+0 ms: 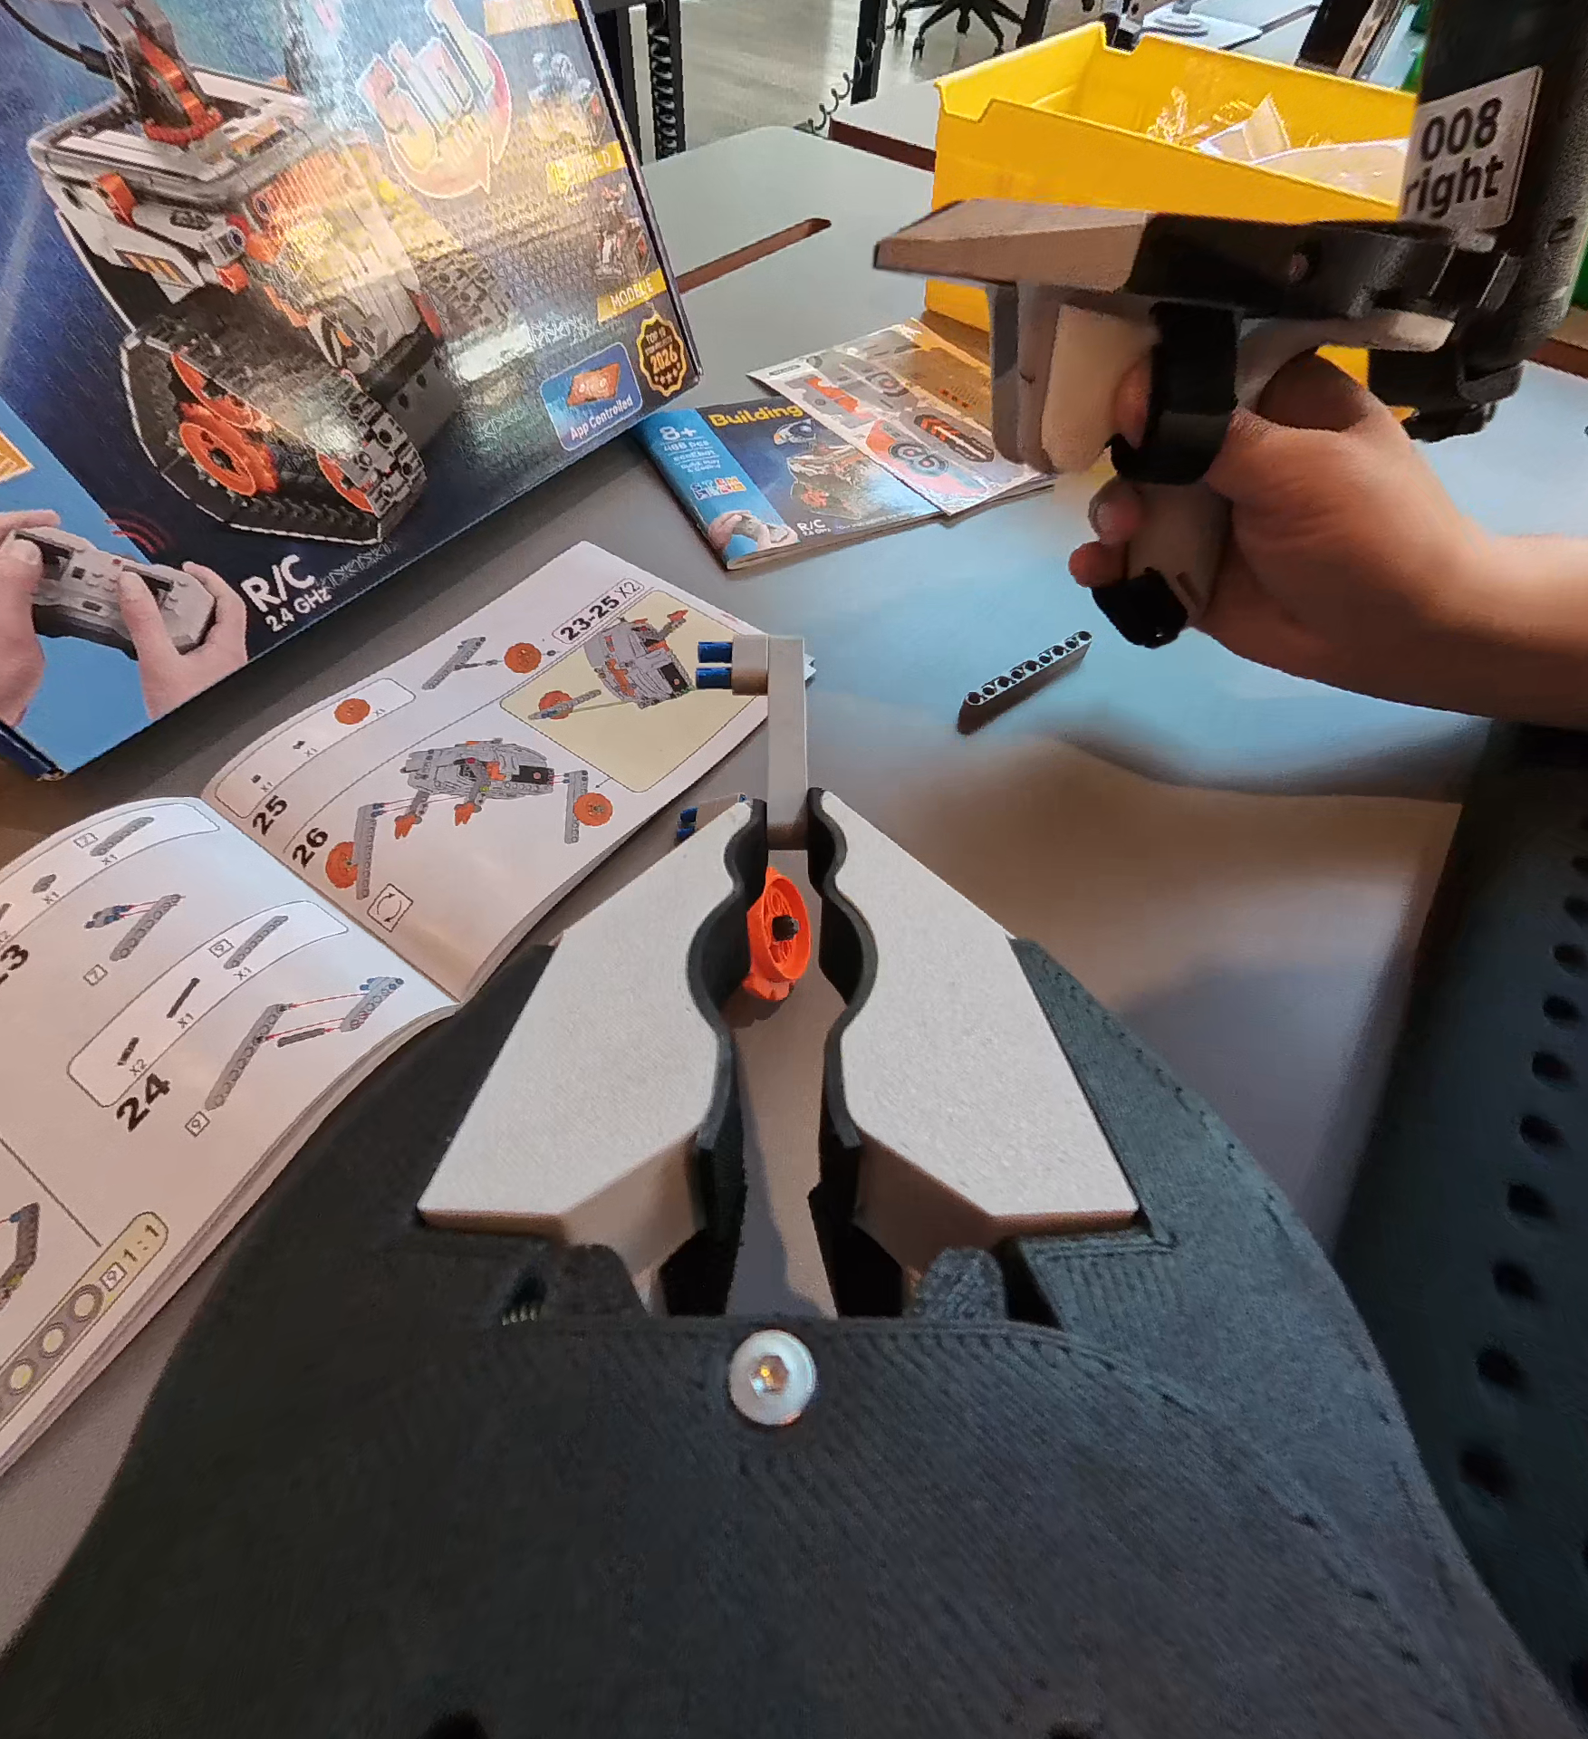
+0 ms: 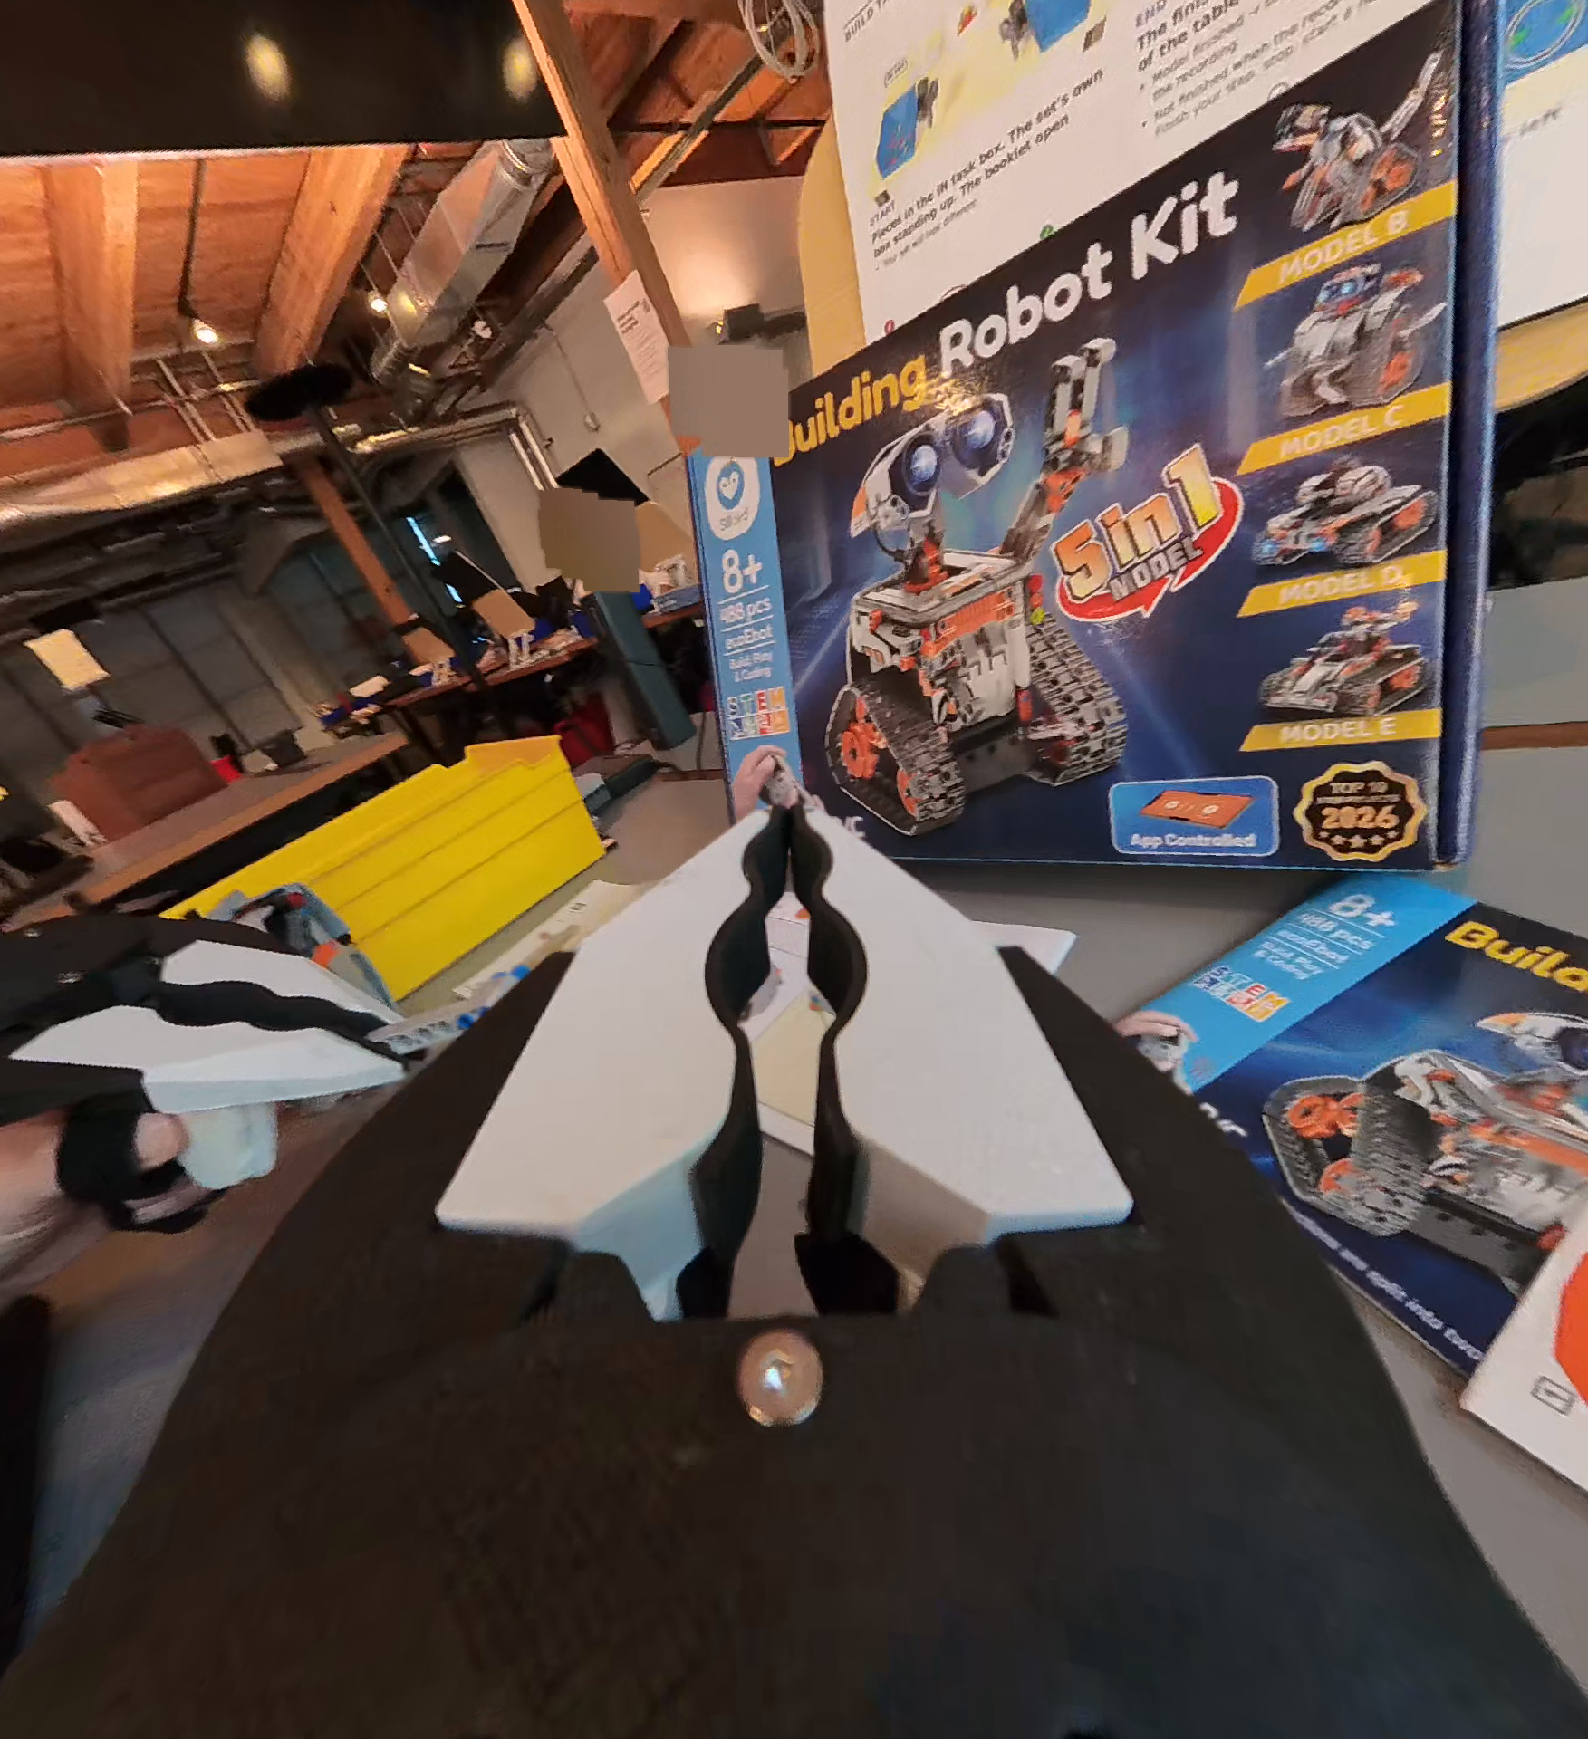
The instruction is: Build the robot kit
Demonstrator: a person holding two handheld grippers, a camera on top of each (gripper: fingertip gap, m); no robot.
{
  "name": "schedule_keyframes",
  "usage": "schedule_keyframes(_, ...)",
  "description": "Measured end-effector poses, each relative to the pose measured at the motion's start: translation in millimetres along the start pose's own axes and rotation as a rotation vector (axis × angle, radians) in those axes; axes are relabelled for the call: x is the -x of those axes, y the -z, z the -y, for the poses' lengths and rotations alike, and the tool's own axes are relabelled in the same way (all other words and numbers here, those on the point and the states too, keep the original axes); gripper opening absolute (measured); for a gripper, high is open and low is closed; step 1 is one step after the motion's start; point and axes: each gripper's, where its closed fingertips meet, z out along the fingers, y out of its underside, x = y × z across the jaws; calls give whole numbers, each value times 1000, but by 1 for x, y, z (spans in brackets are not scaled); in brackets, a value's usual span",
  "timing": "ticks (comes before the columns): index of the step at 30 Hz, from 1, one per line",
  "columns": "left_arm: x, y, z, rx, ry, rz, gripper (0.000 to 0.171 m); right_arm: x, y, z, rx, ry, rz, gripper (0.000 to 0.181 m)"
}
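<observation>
My left gripper (image 1: 785, 811) is shut on a grey beam (image 1: 787, 734) that stands up from its tips. The beam carries a light grey connector (image 1: 757, 664) with two blue pins (image 1: 713, 664) at its top. An orange wheel (image 1: 777, 941) on the same piece sits in the hollow between the fingers. My right gripper (image 2: 788, 821) is shut with nothing between its tips. A hand (image 1: 1317, 536) holds it above the table, right of the left one, where it shows in the left wrist view (image 1: 893, 252). The left gripper also shows in the right wrist view (image 2: 390, 1059).
A dark grey holed beam (image 1: 1025, 682) lies loose on the grey table (image 1: 1006, 847). An open instruction booklet (image 1: 300, 894) lies left. The blue kit box (image 1: 300, 282) (image 2: 1100, 565) stands behind. A closed booklet (image 1: 771, 480), a sticker sheet (image 1: 912, 414), a yellow bin (image 1: 1100, 122) and a black perforated chair (image 1: 1543, 1129) are around. My right fingertips sit around 15 cm from my left ones.
</observation>
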Motion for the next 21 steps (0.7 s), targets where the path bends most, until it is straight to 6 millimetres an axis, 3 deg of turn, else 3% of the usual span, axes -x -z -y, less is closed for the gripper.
schedule_keyframes(6,0,0,0,1,0,-2,6,12,-6,-11,52,10,46,0)
schedule_keyframes(13,1,0,0,-2,3,2,6,29,-2,-6,49,4,120,0)
schedule_keyframes(16,1,-1,0,1,1,3,6,33,3,5,-5,14,136,0)
schedule_keyframes(21,1,-2,-1,4,5,2,6,27,3,5,-7,39,104,0)
